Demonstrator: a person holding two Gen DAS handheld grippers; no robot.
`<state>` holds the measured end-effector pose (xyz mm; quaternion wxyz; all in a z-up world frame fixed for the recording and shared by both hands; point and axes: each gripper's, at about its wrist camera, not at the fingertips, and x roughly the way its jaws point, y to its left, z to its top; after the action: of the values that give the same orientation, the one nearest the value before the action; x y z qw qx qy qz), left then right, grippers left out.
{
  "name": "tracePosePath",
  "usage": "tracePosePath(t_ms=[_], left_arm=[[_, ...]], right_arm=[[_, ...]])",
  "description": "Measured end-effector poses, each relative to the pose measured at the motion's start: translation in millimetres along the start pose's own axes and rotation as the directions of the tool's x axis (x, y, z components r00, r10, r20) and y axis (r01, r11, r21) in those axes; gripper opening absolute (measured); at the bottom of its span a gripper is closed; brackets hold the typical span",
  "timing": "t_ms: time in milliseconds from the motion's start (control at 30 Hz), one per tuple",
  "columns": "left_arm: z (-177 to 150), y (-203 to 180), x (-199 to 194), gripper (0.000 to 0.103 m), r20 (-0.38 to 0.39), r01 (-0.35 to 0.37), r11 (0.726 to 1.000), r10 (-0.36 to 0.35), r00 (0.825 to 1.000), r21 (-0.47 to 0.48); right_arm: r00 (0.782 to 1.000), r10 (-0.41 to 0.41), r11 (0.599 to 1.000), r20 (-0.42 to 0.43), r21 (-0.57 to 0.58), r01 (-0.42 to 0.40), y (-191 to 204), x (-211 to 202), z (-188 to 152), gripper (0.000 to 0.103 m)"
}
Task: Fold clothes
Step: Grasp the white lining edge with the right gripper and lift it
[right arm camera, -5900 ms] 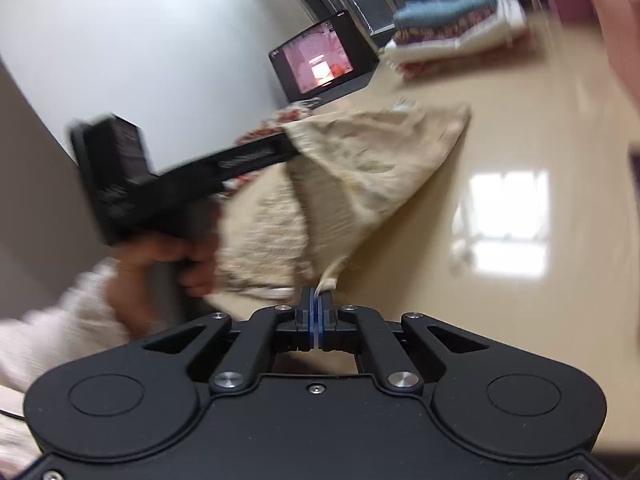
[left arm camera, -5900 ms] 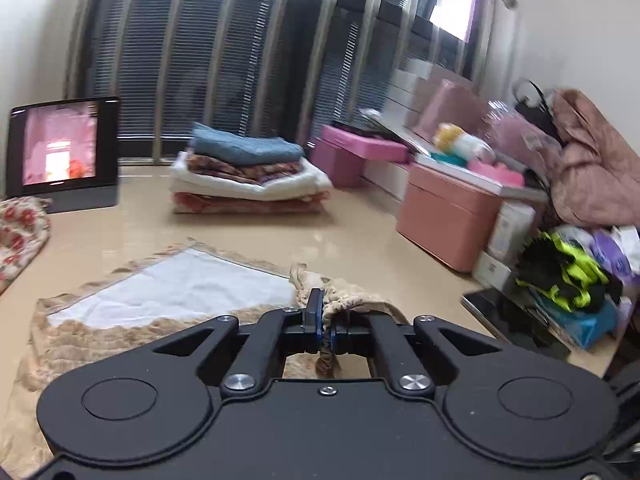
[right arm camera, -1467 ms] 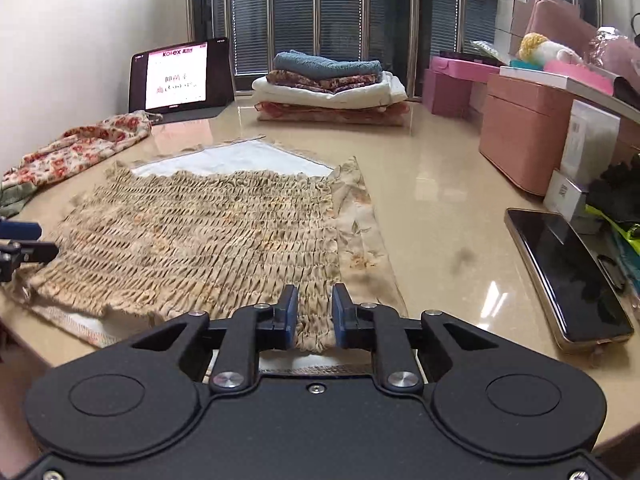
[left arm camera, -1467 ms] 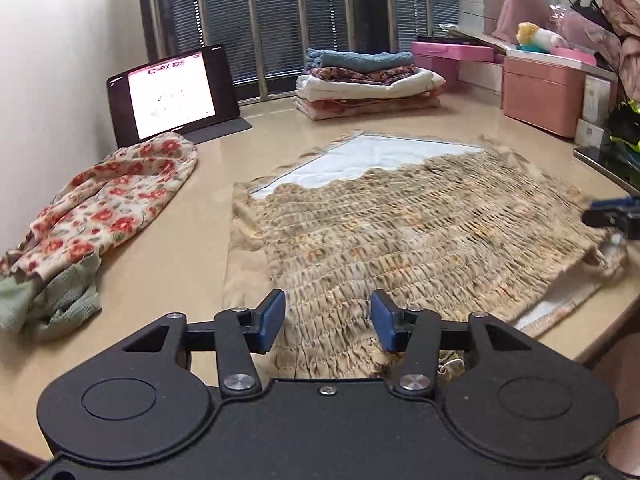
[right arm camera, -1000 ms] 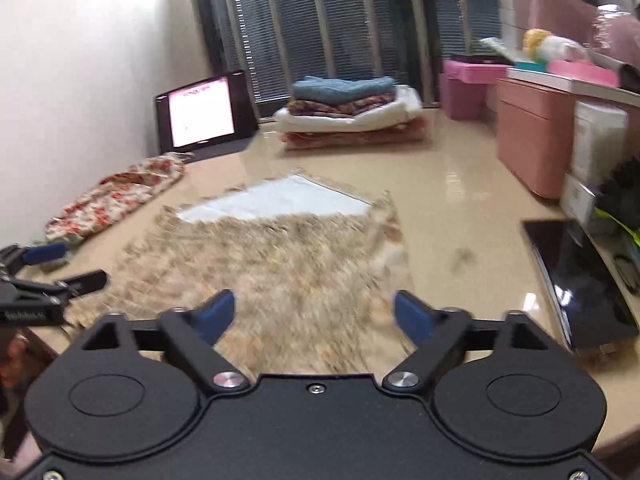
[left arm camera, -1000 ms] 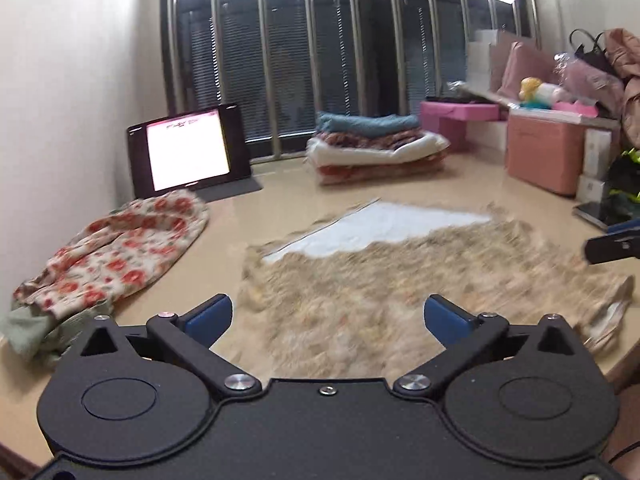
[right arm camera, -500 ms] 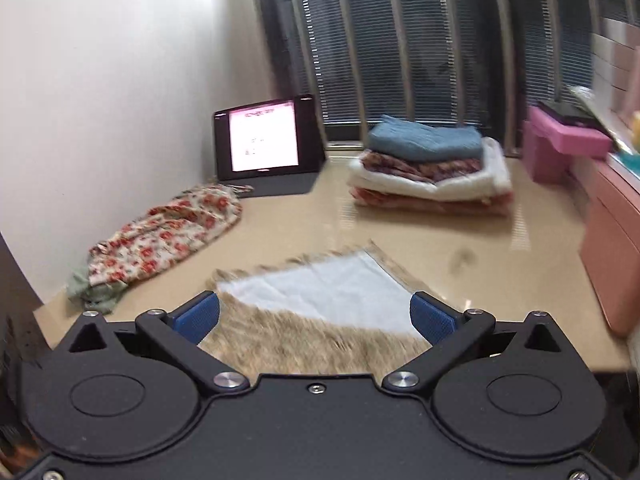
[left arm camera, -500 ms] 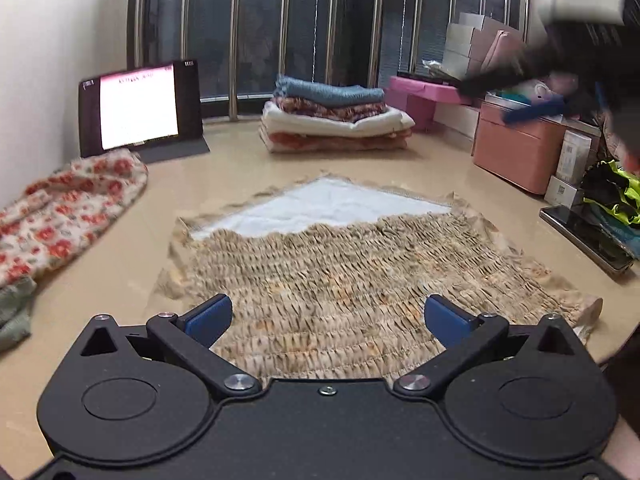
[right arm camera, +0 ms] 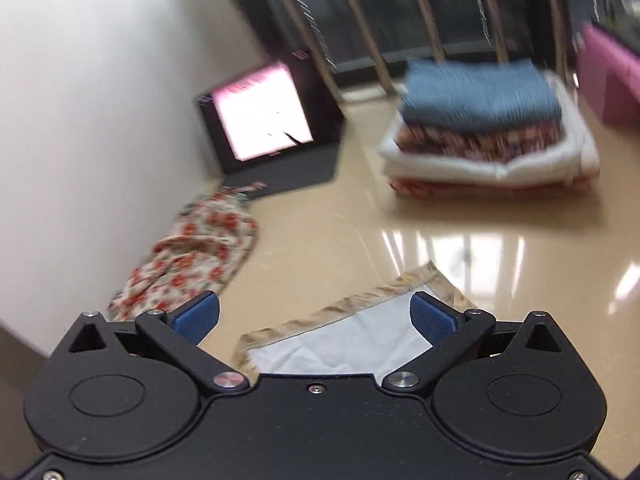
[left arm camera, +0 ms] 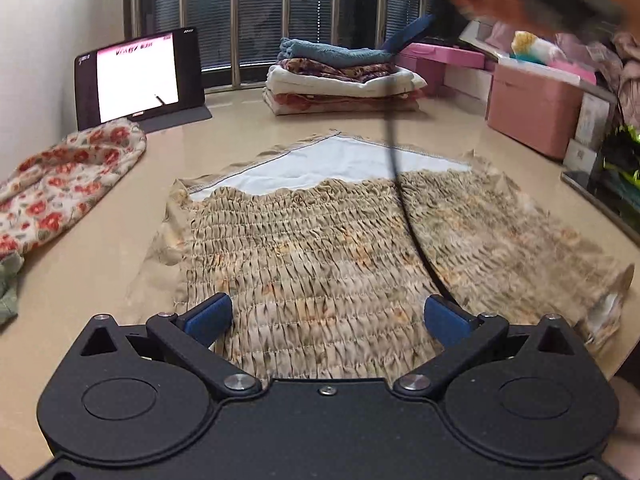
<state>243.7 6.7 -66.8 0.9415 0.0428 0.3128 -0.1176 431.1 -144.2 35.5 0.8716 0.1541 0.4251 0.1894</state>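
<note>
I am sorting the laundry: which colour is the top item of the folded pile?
Blue: the top item of the folded pile, sharpest in the left wrist view.

The left black two-finger gripper with blue pads (left arm camera: 326, 320) points forward and downward, its jaws spread wide with nothing clamped between them. The right black two-finger gripper with blue pads (right arm camera: 314, 318) is likewise tilted downward, jaws fully apart and empty, its view motion-blurred.

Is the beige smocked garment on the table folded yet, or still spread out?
Spread out. The beige garment lies flat in one layer across the table, white lining showing at its far edge, with no fold over it.
</note>
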Motion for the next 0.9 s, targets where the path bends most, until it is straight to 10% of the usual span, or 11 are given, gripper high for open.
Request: tracePosePath(t_ms=[367, 900], left_arm=[[-3.6, -1.1, -2.3, 0.103, 0.024, 0.008, 1.000, -0.009, 1.000, 0.005], [-5.4, -1.1, -2.4, 0.103, 0.040, 0.010, 1.000, -0.011, 0.999, 0.008]], right_arm=[[0.947, -0.285, 0.954, -0.150, 0.048, 0.295, -42.7, 86.7, 14.3, 0.090], [0.909, -0.371, 0.928, -0.191, -0.028, 0.373, -43.7, 130.9, 20.8, 0.079]])
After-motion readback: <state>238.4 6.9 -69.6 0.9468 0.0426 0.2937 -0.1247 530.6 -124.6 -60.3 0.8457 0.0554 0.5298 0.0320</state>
